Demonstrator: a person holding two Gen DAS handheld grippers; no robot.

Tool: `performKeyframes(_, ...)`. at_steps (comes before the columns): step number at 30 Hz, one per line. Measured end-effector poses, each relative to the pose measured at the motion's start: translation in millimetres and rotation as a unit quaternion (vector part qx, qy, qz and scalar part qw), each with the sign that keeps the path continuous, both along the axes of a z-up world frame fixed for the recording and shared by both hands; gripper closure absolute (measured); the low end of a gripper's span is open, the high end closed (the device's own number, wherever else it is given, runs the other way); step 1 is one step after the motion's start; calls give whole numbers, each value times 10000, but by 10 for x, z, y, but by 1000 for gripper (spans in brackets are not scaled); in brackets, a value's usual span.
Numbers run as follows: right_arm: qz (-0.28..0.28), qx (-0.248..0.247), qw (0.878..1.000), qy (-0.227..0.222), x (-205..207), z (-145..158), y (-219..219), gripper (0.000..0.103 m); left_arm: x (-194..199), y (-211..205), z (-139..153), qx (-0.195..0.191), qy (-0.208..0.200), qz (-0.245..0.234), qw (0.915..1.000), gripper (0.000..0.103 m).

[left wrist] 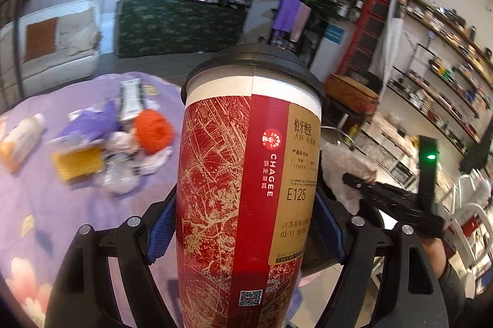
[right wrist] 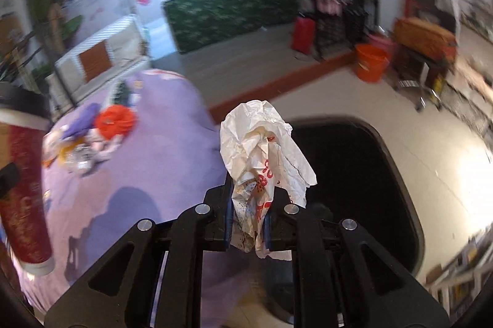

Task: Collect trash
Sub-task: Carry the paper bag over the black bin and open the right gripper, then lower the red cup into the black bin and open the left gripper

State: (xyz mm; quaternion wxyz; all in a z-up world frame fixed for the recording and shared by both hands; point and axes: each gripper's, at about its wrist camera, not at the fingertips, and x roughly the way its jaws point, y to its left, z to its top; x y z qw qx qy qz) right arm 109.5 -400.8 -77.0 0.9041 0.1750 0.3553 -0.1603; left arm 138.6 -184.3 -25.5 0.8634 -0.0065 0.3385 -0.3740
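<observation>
**Both grippers loaded: cup on the left, wrapper on the right**

We see the left gripper [left wrist: 246,223] w/ its blue-padded fingers [left wrist: 161,231] spread wide and pressed on either side of a tall red cup [left wrist: 246,189], which has a black lid and stands upright between them. The cup is off the surface [left wrist: 61,204], which wears a purple floral cloth; in the right wrist view the cup [right wrist: 24,189] shows at the far left edge, its base clear of the cloth.

The right gripper [right wrist: 248,223] has its fingers [right wrist: 228,217] pressed nearly together, pinching a crumpled white wrapper [right wrist: 262,155] w/ red print. Most of the wrapper sticks out beyond the tips; a bit hangs below. Just past it, to the right and lower down, sits a dark bin [right wrist: 354,174] on the pale floor, beside the surface's edge.

Left on the cloth, far side: a blurred pile of trash [left wrist: 101,149] incl. an orange yarn ball [left wrist: 154,133], purple packaging, a yellow piece and clear plastic. An orange-white packet [left wrist: 18,143] lies apart, further left. In the left wrist view the right gripper [left wrist: 397,204] is to the right of the cup, w/ the wrapper [left wrist: 342,170] at its tip.
</observation>
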Motion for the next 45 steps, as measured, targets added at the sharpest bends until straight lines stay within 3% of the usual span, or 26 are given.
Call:
performKeyframes(5,-556,847,9925,686,-28,-573,-595,88,-9,-461,-55,30,109,-455,9989,27)
performKeyframes(8,-637,967,9883,996,-43,-776,-692,87,-65,-644,-85,78,114,-655,9978,27)
performKeyframes(10,-622,957,9868,1150,-24,-835,-697,72,-113,-751,-101,92,168,-772,9968,27)
performKeyframes(14,-632,936,9879,1061,-70,-861,-735,54,-182,-859,-155,175,306,-922,9951,27)
performKeyframes(22,-1170,392,9914,435,-380,-395,-823,44,-180,-1283,-226,288,654,-1328,9886,27)
performKeyframes(28,-1566,48,9876,61,-683,-63,-936,43,-233,-1670,-257,360,736,-1609,9836,27)
performKeyframes(37,-1906,-124,9815,-117,-942,50,-1065,43,-203,-2291,-701,1275,1423,-1774,9654,27)
performKeyframes(40,-2001,-117,9796,-156,-1021,58,-1089,43,-179,-2375,-840,1319,1777,-1778,9589,27)
performKeyframes(45,-2218,-185,9748,-169,-1157,61,-1157,43,-249,-2543,-984,1716,1844,-1869,9495,27)
